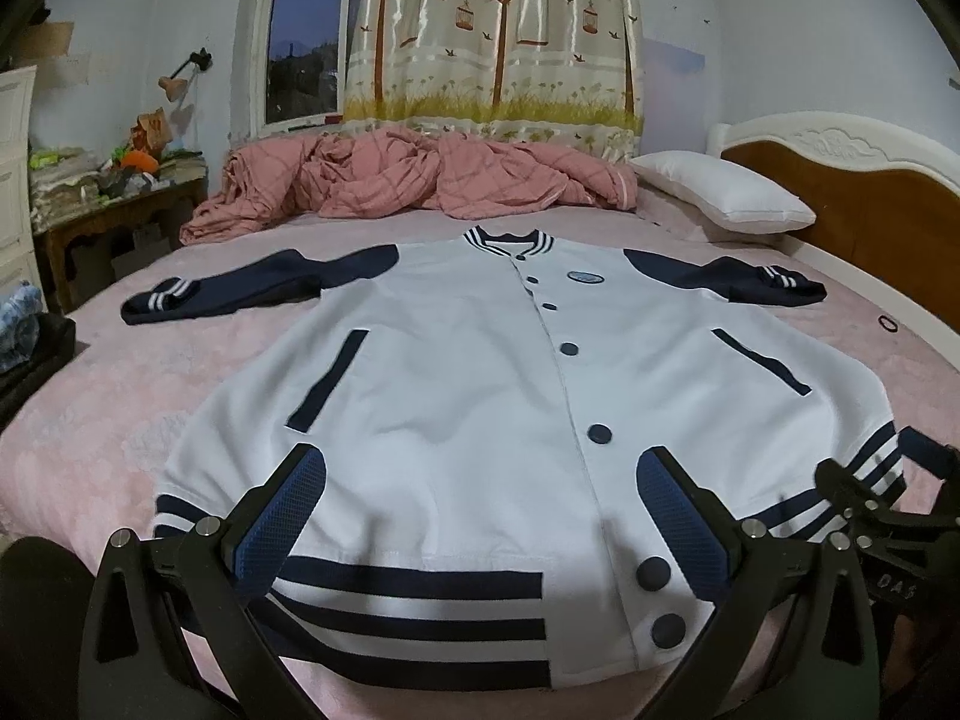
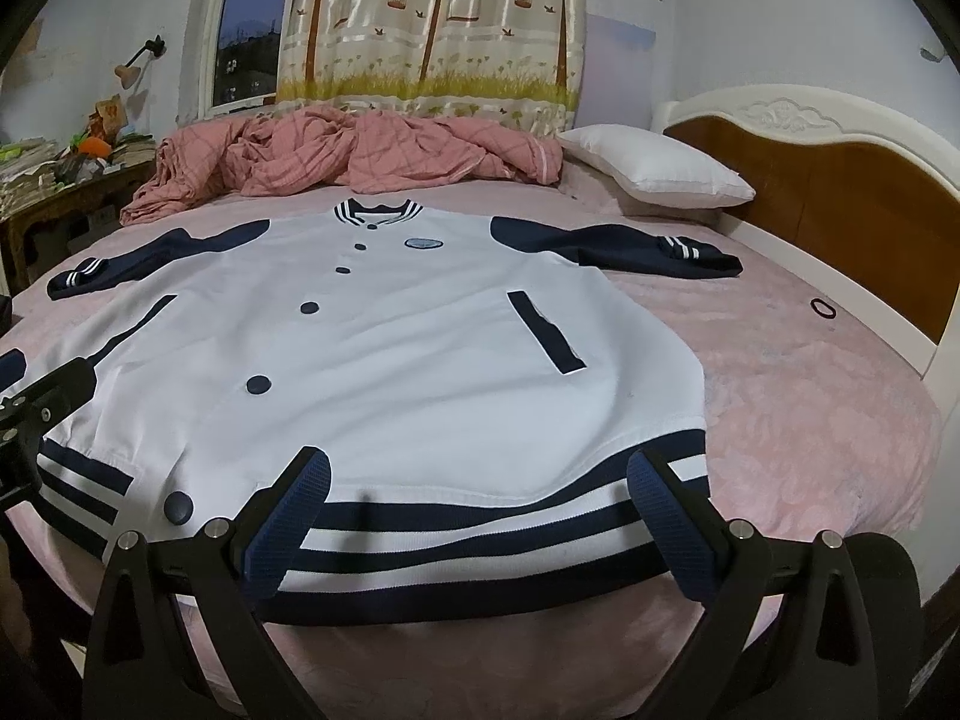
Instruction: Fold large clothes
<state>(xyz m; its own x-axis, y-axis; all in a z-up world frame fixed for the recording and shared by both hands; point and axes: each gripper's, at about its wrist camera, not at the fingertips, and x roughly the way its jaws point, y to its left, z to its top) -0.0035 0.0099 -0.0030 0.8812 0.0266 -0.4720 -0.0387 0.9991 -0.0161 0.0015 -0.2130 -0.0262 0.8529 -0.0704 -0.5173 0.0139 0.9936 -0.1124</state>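
Left wrist view alone shows the right gripper [image 1: 888, 498] at the varsity jacket [image 1: 480, 372]'s hem corner; the left gripper [image 1: 480, 516] hangs spread wide above the hem. Right wrist view adds the left gripper's tip beside the opposite hem corner, wide-spread fingers above the jacket flat on the bed [image 2: 810, 420], its collar [image 2: 378, 213] toward the far-edge quilt [image 2: 336, 150].

Chest badge [image 1: 583, 276] lettering too small to read; jacket hem [image 2: 480, 540] partly hidden behind hand-held gripper fingers [image 2: 294, 516].
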